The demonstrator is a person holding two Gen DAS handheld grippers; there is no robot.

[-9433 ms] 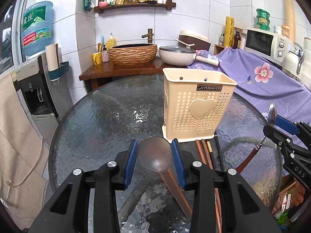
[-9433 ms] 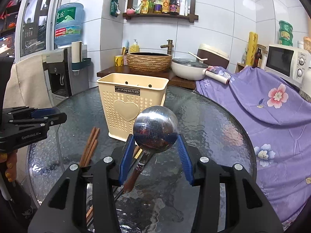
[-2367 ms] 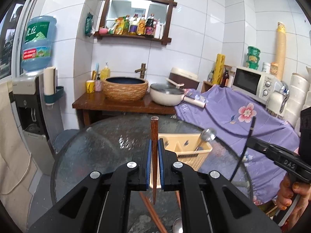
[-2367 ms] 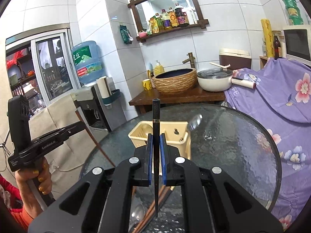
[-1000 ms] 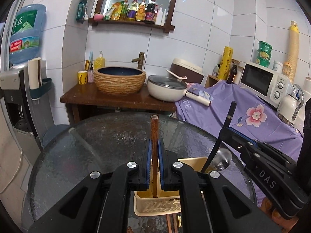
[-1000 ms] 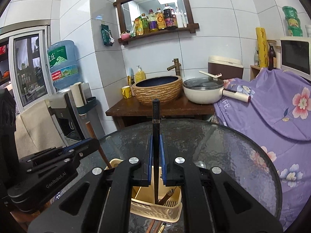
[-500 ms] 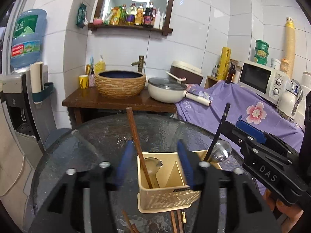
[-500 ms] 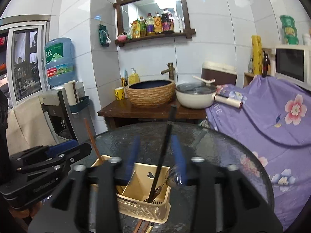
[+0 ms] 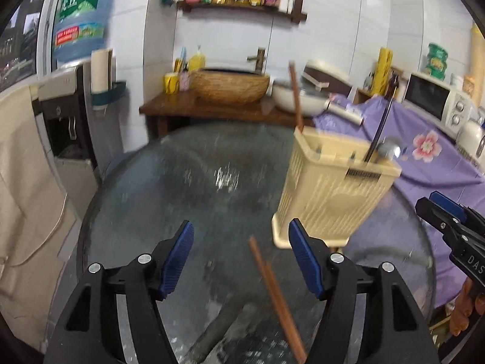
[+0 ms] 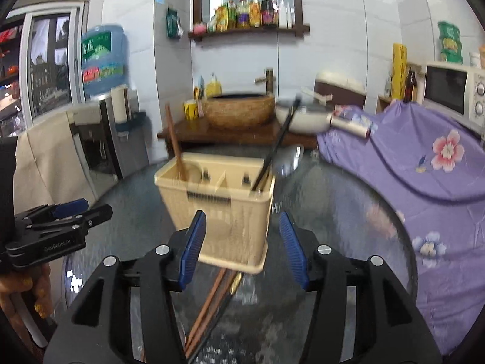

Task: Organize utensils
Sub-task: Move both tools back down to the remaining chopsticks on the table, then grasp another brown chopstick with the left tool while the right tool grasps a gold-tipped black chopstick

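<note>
Lying on the glass worktop (image 9: 157,182), just in front of the cream basket (image 9: 330,191), are the brown chopsticks (image 9: 274,294) that are not put away yet. The left tool (image 9: 241,261) is wide apart and holds nothing. The right tool (image 10: 242,242) is wide apart too, with nothing in it. One brown chopstick (image 10: 174,139) and one black chopstick (image 10: 277,142) stand in the basket, each in its own side, beside a shiny spoon (image 9: 389,148).

The sticks on the worktop look light, thin and stiff (and smooth, so they could slip). I think it is best to pinch one near the middle, so it does not tip. The glass is bumpy and hard, so getting under a flat stick may be tricky.
</note>
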